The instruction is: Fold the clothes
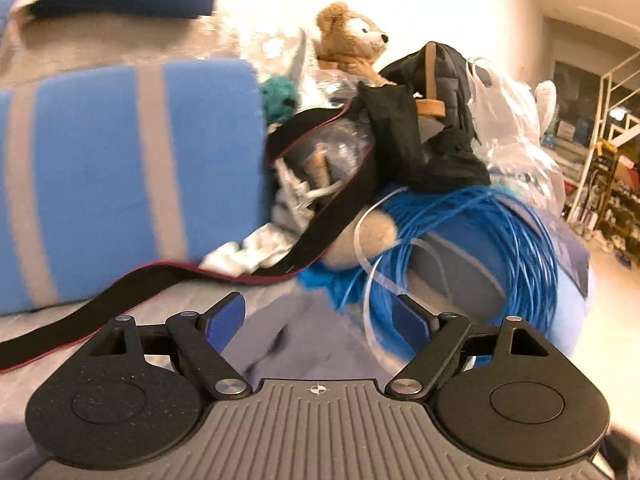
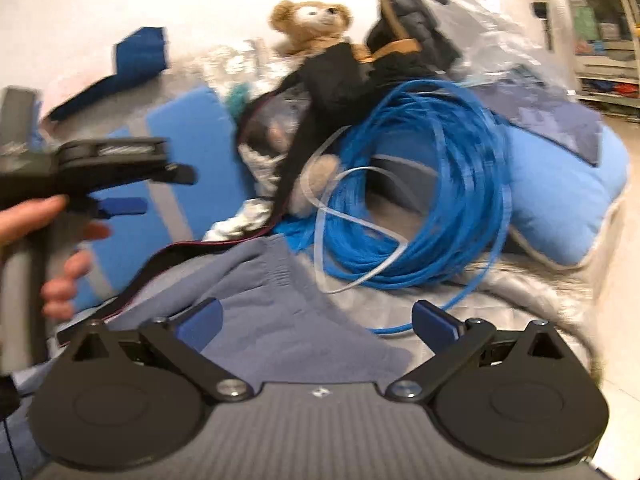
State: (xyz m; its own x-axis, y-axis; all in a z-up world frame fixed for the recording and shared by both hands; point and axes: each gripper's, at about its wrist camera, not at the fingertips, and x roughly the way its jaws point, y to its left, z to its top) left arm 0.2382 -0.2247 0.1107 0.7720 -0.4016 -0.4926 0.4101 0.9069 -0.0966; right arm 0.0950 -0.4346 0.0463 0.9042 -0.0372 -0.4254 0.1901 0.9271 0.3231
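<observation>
Both sets of tongs are seen spread wide with nothing gripped: right gripper (image 2: 316,322) over the grey-blue garment (image 2: 280,320), left gripper (image 1: 320,316) too. The garment is laid just in front of the blue cable coil (image 2: 420,184).

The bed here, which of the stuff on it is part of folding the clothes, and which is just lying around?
For the job:
- grey-blue garment, lying flat in front of the right gripper
- left gripper, open and empty like the right

Just lying about:
- coil of blue cable
- teddy bear
- blue striped cushion
- black strap
- clear plastic bags
</observation>
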